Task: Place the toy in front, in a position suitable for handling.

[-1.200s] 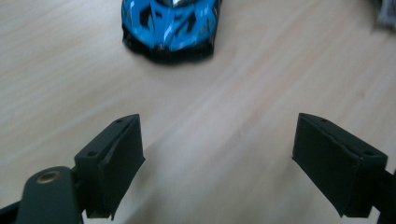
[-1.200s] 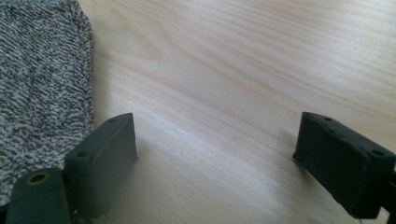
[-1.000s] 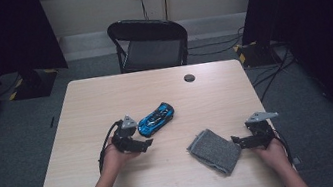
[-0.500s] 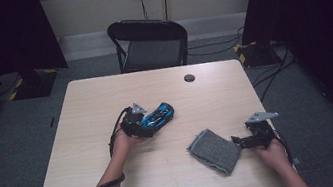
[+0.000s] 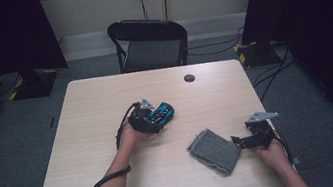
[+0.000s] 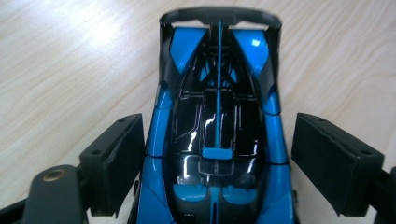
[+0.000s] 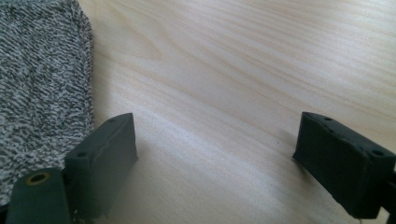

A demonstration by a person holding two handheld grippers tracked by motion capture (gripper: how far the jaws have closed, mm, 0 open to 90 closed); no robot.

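We are now straddling the blue toy car with our wide left claw, having just reached it; right claw idling wide beside the grey cloth.

Pale wood tabletop, seen from above. Left gripper sits near the centre, at one end of a blue and black toy car that lies on the surface; jaw state not resolvable from this view. Cable loops from the left gripper back along the forearm. Right gripper rests at the right front, just beside a folded grey cloth. Small dark disc near the far edge. Black folding chair stands behind the tabletop on grey carpet.
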